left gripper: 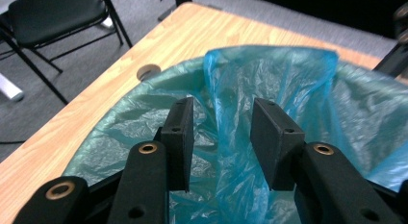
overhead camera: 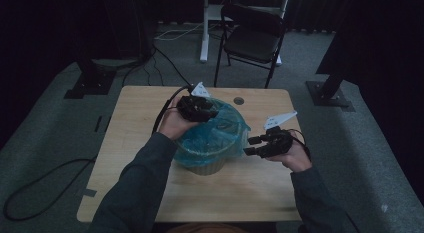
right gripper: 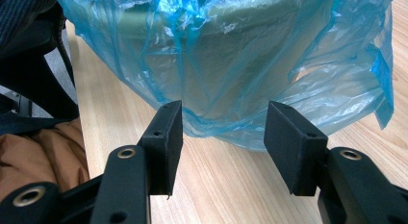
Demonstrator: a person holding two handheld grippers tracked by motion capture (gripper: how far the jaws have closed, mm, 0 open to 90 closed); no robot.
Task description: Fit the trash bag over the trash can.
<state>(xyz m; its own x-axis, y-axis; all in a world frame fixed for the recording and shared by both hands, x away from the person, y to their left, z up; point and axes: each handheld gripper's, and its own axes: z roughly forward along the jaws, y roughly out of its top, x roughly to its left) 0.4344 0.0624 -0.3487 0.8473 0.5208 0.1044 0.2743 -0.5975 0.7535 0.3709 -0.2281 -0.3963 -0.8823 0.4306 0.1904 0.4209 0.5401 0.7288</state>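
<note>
A pale round bin (overhead camera: 202, 166) lined with a blue plastic bag (overhead camera: 222, 129) stands on the wooden table (overhead camera: 145, 108). My left gripper (overhead camera: 212, 113) hovers over the bin's far left rim. In the left gripper view that gripper (left gripper: 222, 123) is open, and an upright fold of the bag (left gripper: 269, 75) rises just beyond its jaws, with no pad pressing on it. My right gripper (overhead camera: 251, 146) is right of the bin, pointing at it. In the right gripper view it (right gripper: 223, 132) stands open just short of the bag's loose skirt (right gripper: 216, 56), over bare table (right gripper: 231, 185).
A black folding chair (overhead camera: 252, 38) stands on the carpet beyond the table's far edge. A round cable hole (overhead camera: 238, 100) sits in the tabletop behind the bin. Cables and stand bases (overhead camera: 90, 83) lie on the floor to the left.
</note>
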